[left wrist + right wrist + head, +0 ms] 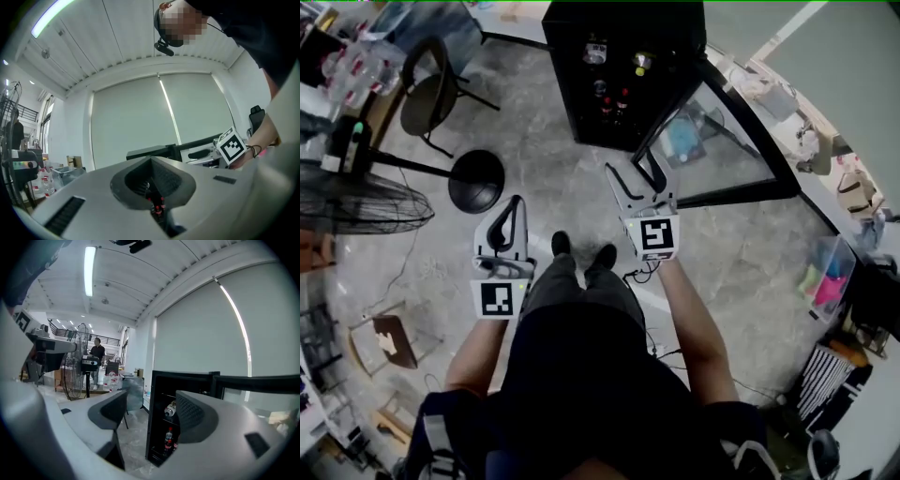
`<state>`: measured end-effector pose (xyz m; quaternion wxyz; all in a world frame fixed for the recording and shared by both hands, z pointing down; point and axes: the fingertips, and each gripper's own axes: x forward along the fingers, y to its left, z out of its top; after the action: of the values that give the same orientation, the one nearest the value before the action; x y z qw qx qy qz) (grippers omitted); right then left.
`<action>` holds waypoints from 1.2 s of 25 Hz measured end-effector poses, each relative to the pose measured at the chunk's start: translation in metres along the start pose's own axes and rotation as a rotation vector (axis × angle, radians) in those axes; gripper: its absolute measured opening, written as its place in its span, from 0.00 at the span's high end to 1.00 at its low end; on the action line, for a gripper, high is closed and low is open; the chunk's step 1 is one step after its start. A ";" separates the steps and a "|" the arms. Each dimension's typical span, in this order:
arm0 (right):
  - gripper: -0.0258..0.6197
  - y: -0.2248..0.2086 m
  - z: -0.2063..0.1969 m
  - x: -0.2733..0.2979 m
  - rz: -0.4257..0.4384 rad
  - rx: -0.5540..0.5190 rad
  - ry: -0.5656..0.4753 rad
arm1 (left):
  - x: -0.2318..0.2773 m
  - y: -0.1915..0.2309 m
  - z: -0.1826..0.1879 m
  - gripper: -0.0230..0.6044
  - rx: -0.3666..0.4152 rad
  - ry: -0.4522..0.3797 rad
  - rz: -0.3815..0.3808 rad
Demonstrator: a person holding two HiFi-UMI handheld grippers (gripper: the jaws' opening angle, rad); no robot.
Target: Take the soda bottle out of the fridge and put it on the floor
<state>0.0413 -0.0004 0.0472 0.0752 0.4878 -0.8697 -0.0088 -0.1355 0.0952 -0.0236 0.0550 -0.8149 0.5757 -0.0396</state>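
The black fridge [619, 75] stands ahead with its glass door [722, 141] swung open to the right. Dark soda bottles with red caps [614, 105] stand on its lower shelf, and other bottles lie higher up. In the right gripper view a soda bottle [168, 440] shows low inside the fridge [183, 380], between the spread jaws. My right gripper [635, 173] [151, 401] is open and empty, a short way in front of the fridge. My left gripper [517, 202] [152, 161] hangs lower left, jaws together on nothing.
A standing fan [356, 202] [75, 362] with a round black base [476, 180] is at the left, with a chair [427, 94] behind it. Bins and clutter line the right wall [834, 272]. A person [97, 352] stands far off.
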 end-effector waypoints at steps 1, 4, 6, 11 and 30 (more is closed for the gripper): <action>0.43 -0.003 -0.007 0.007 -0.006 0.005 0.007 | 0.009 0.001 -0.005 0.93 -0.003 0.007 -0.009; 0.43 -0.014 -0.032 0.027 -0.030 0.026 0.032 | 0.034 0.003 -0.019 0.93 -0.001 0.022 -0.052; 0.44 -0.021 -0.051 0.043 -0.045 0.042 0.052 | 0.049 0.006 -0.029 0.93 -0.006 0.035 -0.081; 0.45 -0.038 -0.112 0.097 -0.089 0.060 0.107 | 0.074 0.014 -0.061 0.93 -0.007 0.072 -0.146; 0.48 -0.133 -0.369 0.282 -0.224 0.072 0.208 | 0.126 0.037 -0.232 0.93 0.027 0.118 -0.199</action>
<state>0.0607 -0.2879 0.4342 0.1460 0.5824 -0.7971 0.0648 -0.1578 -0.0464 0.2014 0.0278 -0.8634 0.4936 -0.1005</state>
